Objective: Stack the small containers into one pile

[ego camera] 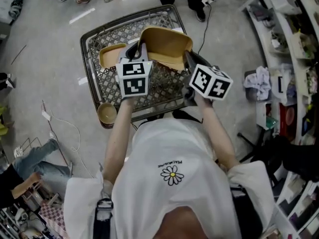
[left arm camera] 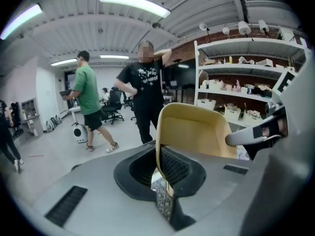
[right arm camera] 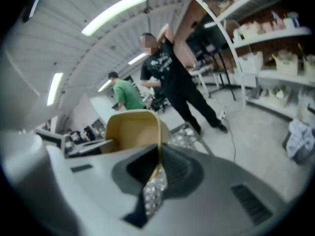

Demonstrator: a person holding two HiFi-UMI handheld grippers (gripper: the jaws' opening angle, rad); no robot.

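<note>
Here I pinch one tan container [ego camera: 167, 46] by opposite rims, left hand-held gripper [ego camera: 136, 54] and right hand-held gripper [ego camera: 189, 61] both clamped, above the wire cart [ego camera: 99, 68]. Next, I judge, it needs lowering squarely into the second container [ego camera: 110, 55] lying there.

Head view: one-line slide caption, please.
Left gripper and right gripper clamp opposite rims of a tan rectangular plastic container above a grey wire-mesh basket holding a second tan container.
</note>
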